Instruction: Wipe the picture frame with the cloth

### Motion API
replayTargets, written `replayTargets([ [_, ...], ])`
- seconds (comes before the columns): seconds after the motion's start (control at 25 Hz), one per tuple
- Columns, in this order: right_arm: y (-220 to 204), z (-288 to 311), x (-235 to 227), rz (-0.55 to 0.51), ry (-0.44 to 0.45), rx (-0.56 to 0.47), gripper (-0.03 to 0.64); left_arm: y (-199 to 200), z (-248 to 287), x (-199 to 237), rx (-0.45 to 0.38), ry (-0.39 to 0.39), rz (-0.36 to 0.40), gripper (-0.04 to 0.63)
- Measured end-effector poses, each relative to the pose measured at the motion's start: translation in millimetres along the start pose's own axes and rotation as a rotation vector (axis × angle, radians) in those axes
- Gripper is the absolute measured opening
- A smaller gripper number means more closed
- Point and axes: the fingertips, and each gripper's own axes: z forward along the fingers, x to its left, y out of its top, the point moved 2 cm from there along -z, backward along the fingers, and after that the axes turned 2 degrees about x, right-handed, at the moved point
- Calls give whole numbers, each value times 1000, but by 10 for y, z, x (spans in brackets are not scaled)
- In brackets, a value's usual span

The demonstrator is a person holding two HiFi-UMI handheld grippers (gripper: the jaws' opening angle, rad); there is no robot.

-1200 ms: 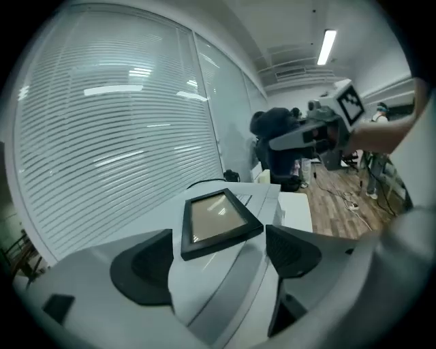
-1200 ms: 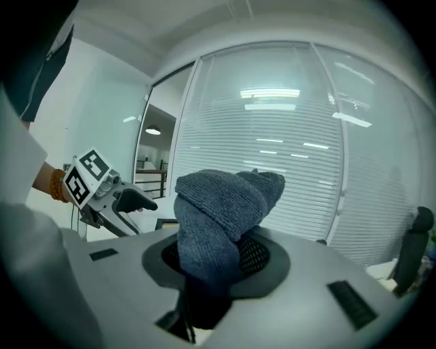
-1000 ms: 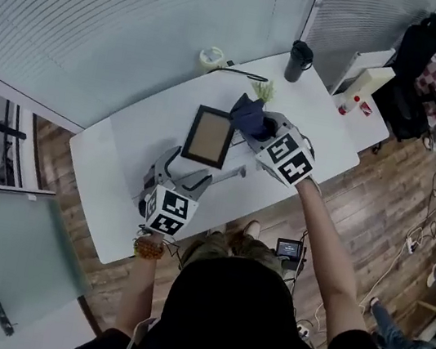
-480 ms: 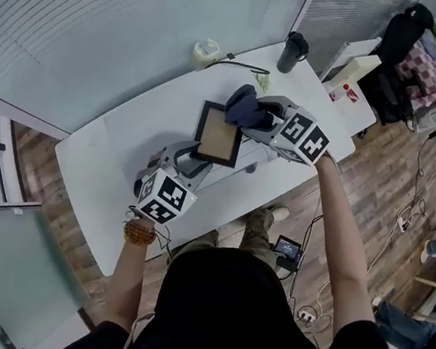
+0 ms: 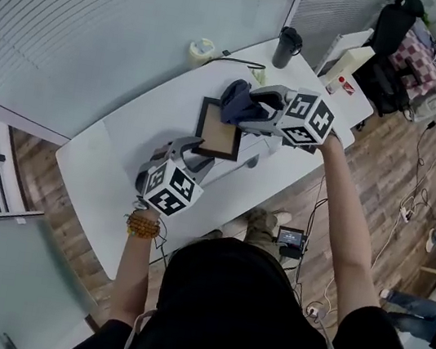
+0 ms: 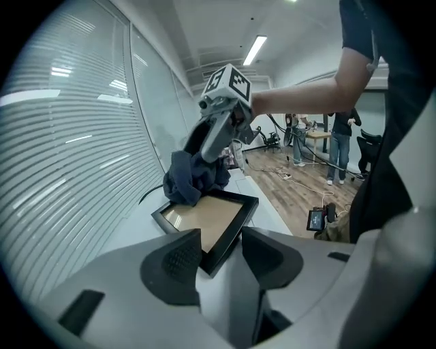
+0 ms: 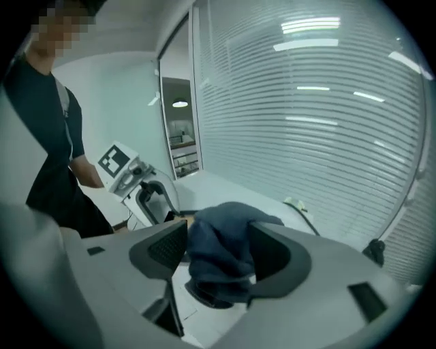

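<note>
A black picture frame (image 5: 216,136) with a tan panel lies on the white table (image 5: 108,164). My left gripper (image 5: 186,150) is shut on the frame's near corner (image 6: 216,253). That corner sits between the pads in the left gripper view, where my left gripper (image 6: 221,247) fills the foreground. A dark blue cloth (image 5: 234,100) is bunched on the frame's far corner (image 6: 194,178). My right gripper (image 5: 253,111) reaches over it from the right. Its jaws are opening, with the cloth (image 7: 221,255) loose between them in the right gripper view (image 7: 218,240).
A black tumbler (image 5: 286,47), a pale tape roll (image 5: 200,48) and a dark cable (image 5: 238,63) sit along the table's far edge. A white box and a red-capped bottle (image 5: 345,67) stand on a side table at the right. Window blinds run behind the table, wooden floor on the near side.
My left gripper has come up to the frame's near corner and closed on it. My right gripper has brought the cloth over the frame's far corner, and its jaws have spread.
</note>
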Motion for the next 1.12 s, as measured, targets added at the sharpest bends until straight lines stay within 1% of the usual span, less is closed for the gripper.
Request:
replayTargets([
  [0.04, 90, -37, -18, 0, -13, -34, 261, 3, 0, 3, 0, 0, 2, 187],
  [0.08, 139, -28, -44, -2, -33, -43, 251, 6, -1, 6, -1, -1, 2, 187],
  [0.12, 133, 26, -64, -8, -52, -23, 193, 9, -3, 7, -3, -3, 0, 186],
  [0.16, 77, 114, -69, -19, -63, 20, 163, 10, -5, 4, -5, -5, -3, 186],
  [0.24, -68, 289, -61, -21, -58, 90, 163, 13, -9, -7, -7, -10, -9, 186],
  [0.36, -120, 376, -154, 58, -66, 76, 164, 19, -10, -12, -6, -12, -9, 184],
  [0.44, -135, 412, -220, 129, -57, 62, 159, 17, -11, -8, 0, -3, 1, 184],
  [0.56, -168, 425, -260, 268, -26, 18, 111, 15, 4, -14, 8, 11, 9, 184],
  [0.64, -196, 403, -242, 320, -30, 0, 78, 12, 15, -15, 12, 15, 2, 183],
  [0.8, -224, 395, -94, 363, -38, -11, 66, 6, 19, -1, 16, 26, -18, 184],
  [0.96, -256, 381, 161, 409, -1, -42, 63, 3, 29, -6, 14, 31, -29, 184],
  [1.12, -259, 399, 502, 407, 31, -50, 63, -5, 17, 0, 15, 27, -34, 185],
])
